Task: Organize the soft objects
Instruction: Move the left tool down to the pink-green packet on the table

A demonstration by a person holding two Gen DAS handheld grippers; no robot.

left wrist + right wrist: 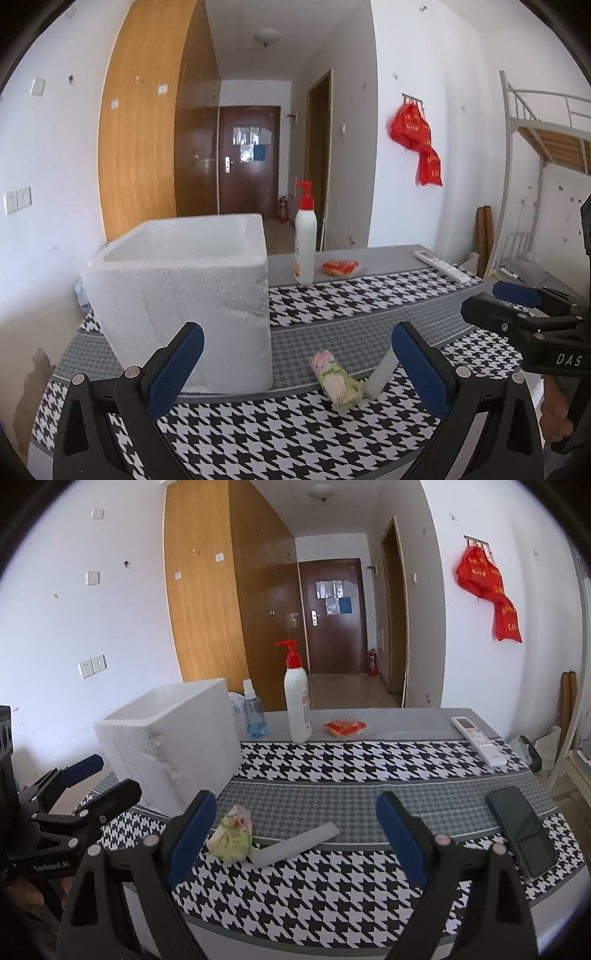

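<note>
A green-and-pink tissue pack (337, 382) (232, 834) lies on the houndstooth table, touching a white foam strip (382, 374) (295, 845). A white foam box (177, 302) (173, 746), open at the top, stands to their left. My left gripper (297, 369) hovers open in front of the box and the tissue pack, nothing between its blue pads. My right gripper (295, 830) is open too, with the tissue pack and the foam strip lying on the table beyond its pads. Each gripper shows at the edge of the other's view.
A white pump bottle (305, 240) (296, 698), a red snack packet (339, 266) (344, 726) and a remote (445, 271) (478, 740) sit along the far edge. A blue spray bottle (253, 710) stands behind the box. A dark phone (524, 830) lies at the right.
</note>
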